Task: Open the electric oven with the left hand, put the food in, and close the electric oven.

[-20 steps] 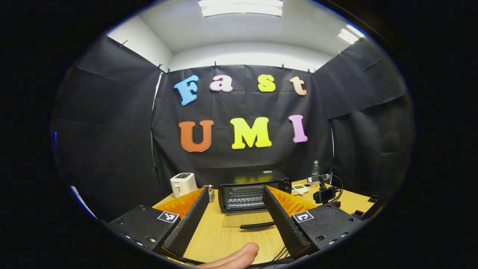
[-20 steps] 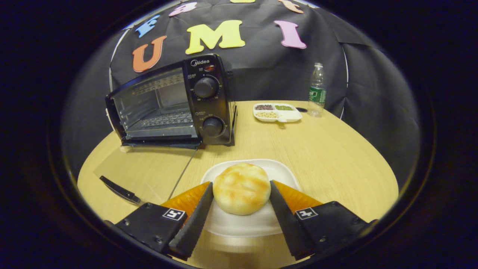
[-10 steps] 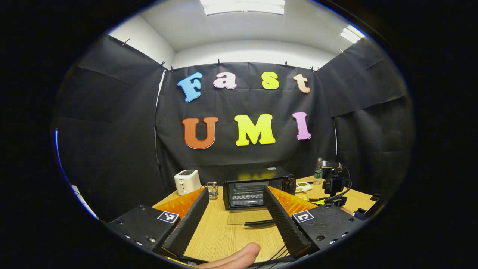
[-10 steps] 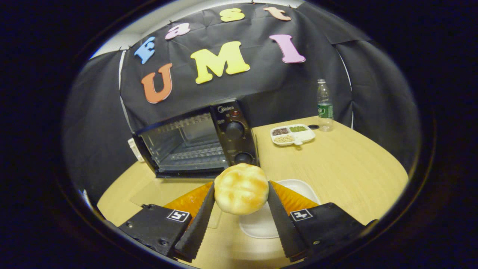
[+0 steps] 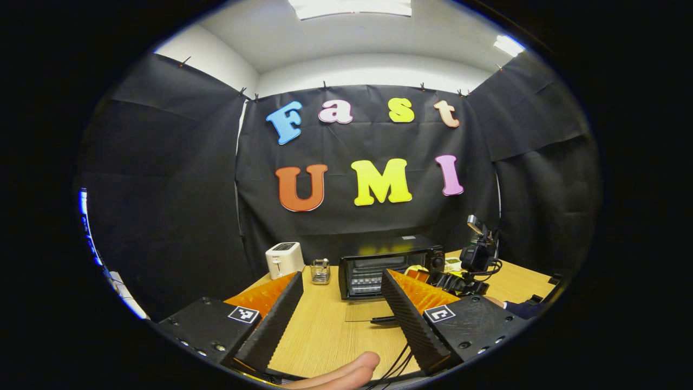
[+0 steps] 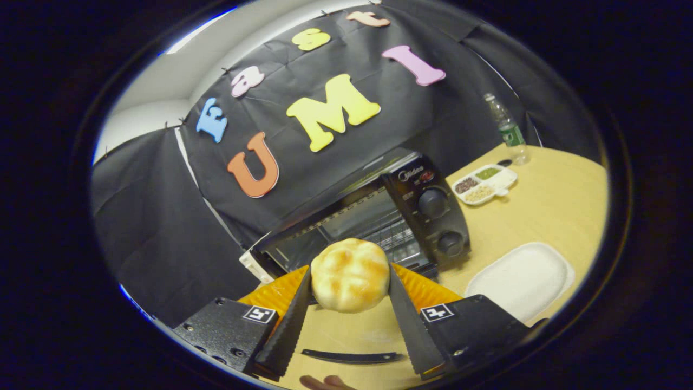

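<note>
Golden-brown, the bun (image 6: 350,275) sits clamped between both fingers of my right gripper (image 6: 350,303), lifted clear of the wooden table (image 6: 547,200). Just beyond it I see the black oven (image 6: 379,222) with its glass door (image 6: 346,346) folded down flat under my fingers. Off to the gripper's right lies the white plate (image 6: 522,279). My left gripper (image 5: 340,309) hangs back with fingers apart, holding nothing, the oven (image 5: 387,265) well ahead.
</note>
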